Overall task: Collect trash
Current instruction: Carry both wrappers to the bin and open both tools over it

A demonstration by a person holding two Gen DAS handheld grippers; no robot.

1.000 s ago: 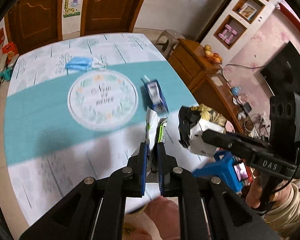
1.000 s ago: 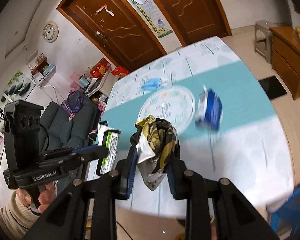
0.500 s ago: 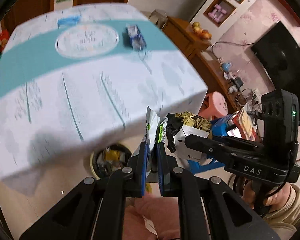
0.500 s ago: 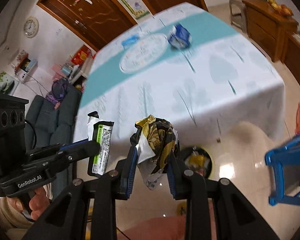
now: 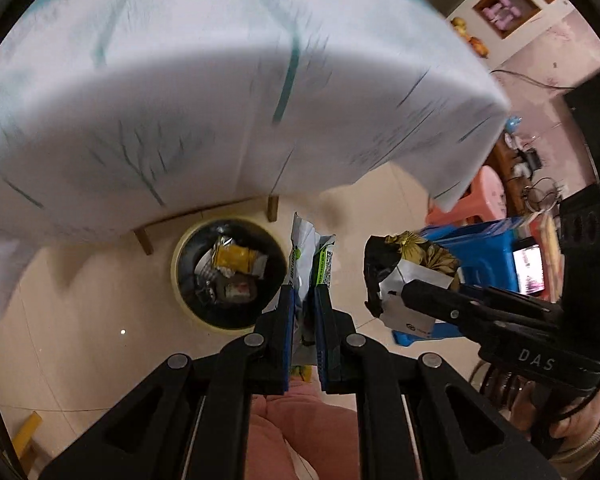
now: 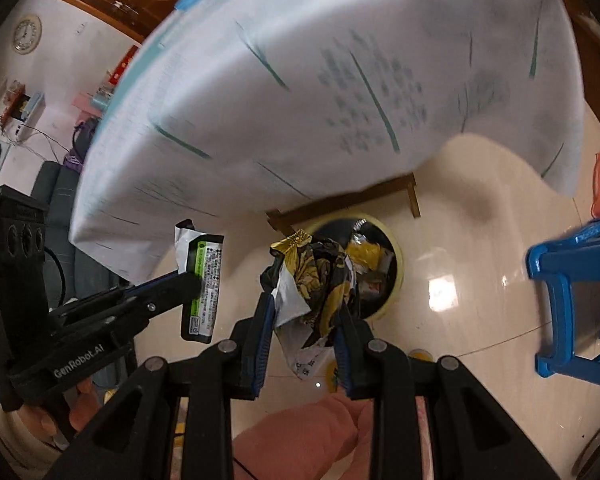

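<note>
The left gripper (image 5: 304,292) is clenched on a flat silver-and-green snack wrapper (image 5: 309,262) that stands up between its pads. The right gripper (image 6: 305,312) grasps a crumpled black-and-gold foil bag (image 6: 318,280), white inside. Both hang over the tiled floor (image 5: 92,320), just beside a round waste bin (image 5: 226,276) with a pale yellow rim, which already has a yellow packet (image 5: 236,258) and other scraps in it. The bin sits right at the foot of the bench, partly under the overhanging white tablecloth (image 5: 180,100) with teal lines, near a wooden leg (image 5: 273,208). A blue plastic stool (image 6: 572,300) stands to the right, an orange-pink one (image 5: 484,196) behind it. Pink-clad knees (image 6: 300,436) show below.
</note>
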